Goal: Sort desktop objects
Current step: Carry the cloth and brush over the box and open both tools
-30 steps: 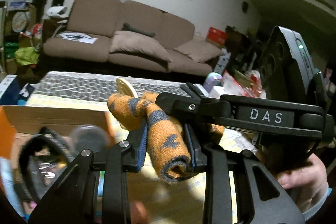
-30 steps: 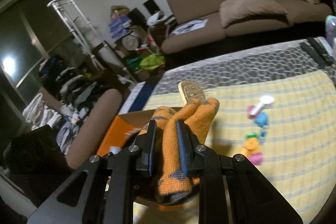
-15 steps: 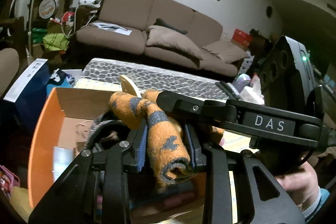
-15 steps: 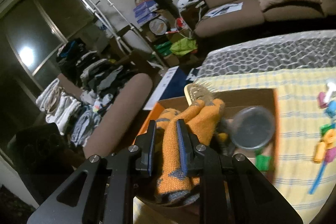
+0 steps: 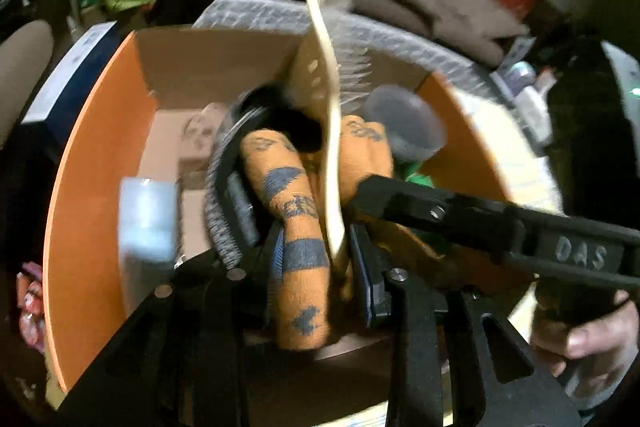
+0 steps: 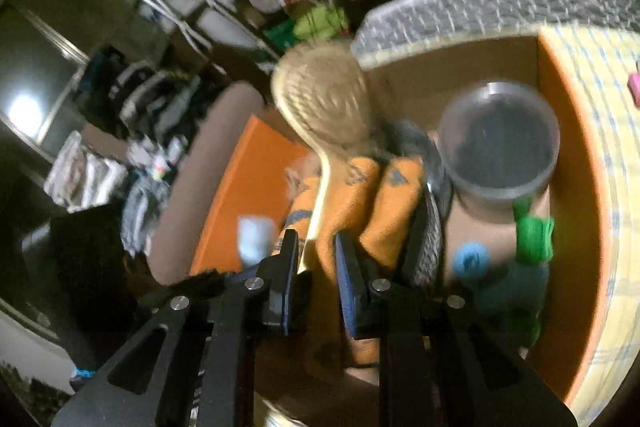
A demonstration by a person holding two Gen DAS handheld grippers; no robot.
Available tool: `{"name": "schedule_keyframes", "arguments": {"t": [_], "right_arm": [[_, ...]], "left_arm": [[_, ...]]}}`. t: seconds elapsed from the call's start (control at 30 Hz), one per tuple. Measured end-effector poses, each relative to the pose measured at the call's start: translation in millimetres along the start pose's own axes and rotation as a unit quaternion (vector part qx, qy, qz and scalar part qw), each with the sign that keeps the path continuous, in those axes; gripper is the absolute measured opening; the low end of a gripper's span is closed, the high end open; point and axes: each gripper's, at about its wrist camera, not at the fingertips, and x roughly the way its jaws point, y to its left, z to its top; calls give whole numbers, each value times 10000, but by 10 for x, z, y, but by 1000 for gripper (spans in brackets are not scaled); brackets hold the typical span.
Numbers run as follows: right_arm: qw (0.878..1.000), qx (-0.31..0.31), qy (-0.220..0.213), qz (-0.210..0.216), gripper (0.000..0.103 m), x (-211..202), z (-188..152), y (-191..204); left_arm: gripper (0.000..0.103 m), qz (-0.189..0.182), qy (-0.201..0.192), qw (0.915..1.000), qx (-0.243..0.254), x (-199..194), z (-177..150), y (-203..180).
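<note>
— Both views have tipped down since half a second ago; now they look into the orange box (image 5: pixel 92 163), and the brush (image 5: pixel 326 67) stands much higher above the glove than before.

— Where is the glove?

— The orange glove (image 5: pixel 300 227), with dark marks, is over the open box. The left gripper (image 5: pixel 320 259) has its jaws pinching the glove, and the thin brush handle runs down between them too. The right gripper (image 6: pixel 316 279) comes in from the right side and crosses in front of the left one; its jaws stand a little spread, with the glove and the handle between them. I cannot tell if they press the cloth.

— And the hand?

— The right hand (image 5: pixel 580 331) shows low at the right edge, fingers wrapped on the black grip. Both tools point down and forward into the box.

— What lies inside?

— A dark round cup (image 6: pixel 498 143), a green piece (image 6: pixel 532 235), a small blue thing (image 6: pixel 472 259), a pale bottle (image 5: pixel 148 219) and a grey band (image 5: pixel 218 211). The picture is blurred, so I cannot say more. The box sits on the yellow cloth of the counter (image 6: pixel 612 99).
</note>
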Motion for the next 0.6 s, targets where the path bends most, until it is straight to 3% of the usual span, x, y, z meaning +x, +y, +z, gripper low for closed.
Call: {"name": "schedule_keyframes", "arguments": {"t": [0.2, 0.43, 0.53, 0.6], "right_arm": [[9971, -404, 165, -622, 20, 54, -45, 68], [9938, -561, 78, -954, 20, -14, -36, 43], [9882, -834, 243, -1258, 18, 75, -63, 80], [9819, -1072, 360, -1518, 16, 145, -92, 102]], "left_arm": [[37, 249, -235, 9991, -267, -146, 20, 112], [45, 0, -669, 9934, -932, -287, 82, 427], [45, -68, -693, 9938, -866, -257, 129, 418], [45, 86, -598, 9958, -684, -207, 129, 343]]}}
